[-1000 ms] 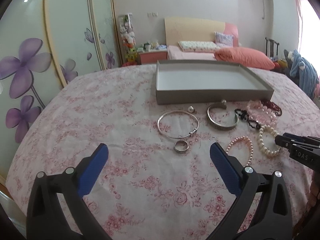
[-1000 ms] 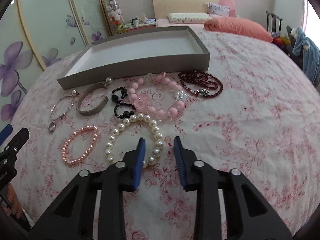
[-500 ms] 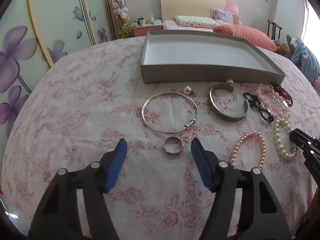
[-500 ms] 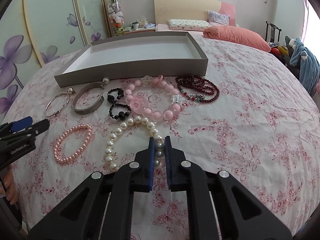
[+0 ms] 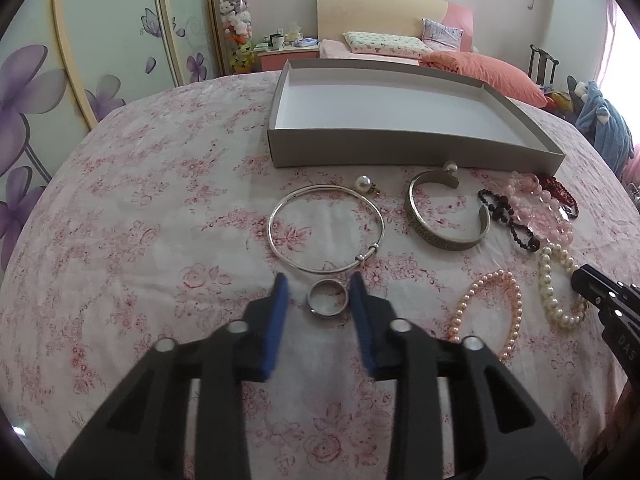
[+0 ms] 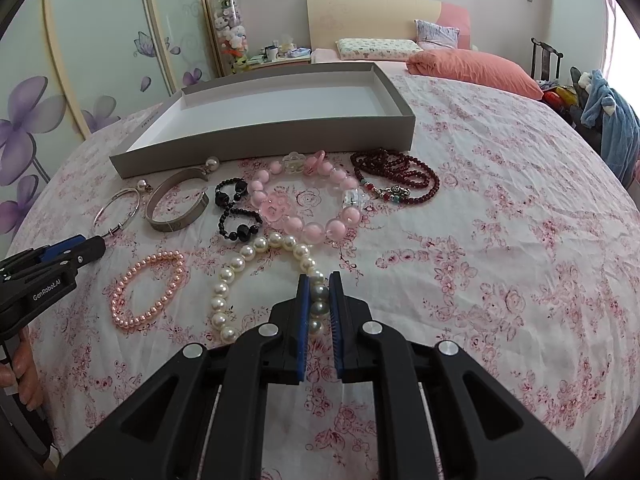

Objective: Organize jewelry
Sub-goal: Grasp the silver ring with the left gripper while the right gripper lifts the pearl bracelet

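On the flower-print pink bedspread, the left hand-held gripper stands open with its blue pads either side of the small silver ring, neither pad yet touching it. To take the ring cleanly, I judge the pads should come down flat to the cloth and close evenly, so the ring is squeezed across its band, not flicked away or caught with a fold of fabric. Just beyond it lies the thin silver bangle, near enough to be nudged; keep the tips short of it.

The right hand-held gripper is closed on the white pearl bracelet, pinching a few beads of its right-hand run while the rest lies slack on the bed. Lift it slowly so the strand hangs free and does not drag the small pink pearl bracelet beside it.

The shallow grey cardboard tray, toward the far edge of the bed, holds nothing yet.
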The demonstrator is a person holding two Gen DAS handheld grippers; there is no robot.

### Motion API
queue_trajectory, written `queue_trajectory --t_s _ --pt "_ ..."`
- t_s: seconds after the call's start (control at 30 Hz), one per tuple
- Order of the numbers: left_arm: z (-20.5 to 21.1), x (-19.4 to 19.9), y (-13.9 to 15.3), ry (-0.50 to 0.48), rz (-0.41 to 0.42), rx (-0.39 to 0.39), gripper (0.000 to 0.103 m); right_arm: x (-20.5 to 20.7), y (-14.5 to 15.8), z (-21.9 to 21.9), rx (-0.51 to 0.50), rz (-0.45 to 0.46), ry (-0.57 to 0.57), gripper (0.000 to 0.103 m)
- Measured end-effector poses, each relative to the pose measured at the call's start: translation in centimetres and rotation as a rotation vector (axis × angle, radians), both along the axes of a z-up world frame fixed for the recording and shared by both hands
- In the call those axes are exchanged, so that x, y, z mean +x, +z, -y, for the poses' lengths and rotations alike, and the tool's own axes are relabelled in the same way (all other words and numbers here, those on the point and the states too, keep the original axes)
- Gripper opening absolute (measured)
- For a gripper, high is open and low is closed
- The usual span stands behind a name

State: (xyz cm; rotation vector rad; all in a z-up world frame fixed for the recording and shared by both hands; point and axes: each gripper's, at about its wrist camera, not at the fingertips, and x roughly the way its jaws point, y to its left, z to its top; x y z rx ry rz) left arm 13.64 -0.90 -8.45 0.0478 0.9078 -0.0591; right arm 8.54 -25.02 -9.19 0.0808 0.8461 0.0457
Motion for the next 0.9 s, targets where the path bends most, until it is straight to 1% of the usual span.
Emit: queue_trajectory --t_s 0.03,0.07,0.27,0.47,0.67,0.9 --pt "0.0 -0.1 0.0 -0.001 0.001 -0.001 0.024 0.0 0.0 0.0 0.002 0.0 0.0 0.011" --pt "0.0 -0.2 0.0 -0.002 0.001 -0.002 0.022 0.0 0.0 0.1 0.006 0.0 0.001 0.011" --pt "-0.2 -0.9 0.2 -0.002 0.005 -0.01 0.022 -0.2 0.3 0.9 0.061 0.005 -0.007 0.01" --pt "-0.7 -1.7 0.6 0.006 0.025 -0.027 0.022 -0.8 1.9 1.4 0.104 0.076 -0.002 0.01" --pt "-0.5 -2.8 1.7 -0.002 0.091 -0.022 0.022 -1.4 3.7 1.3 0.161 0.145 0.028 0.01" --pt "0.0 -4.3 4.4 -0.002 0.211 -0.009 0.022 -1.9 5.6 0.6 0.182 0.211 0.062 0.01"
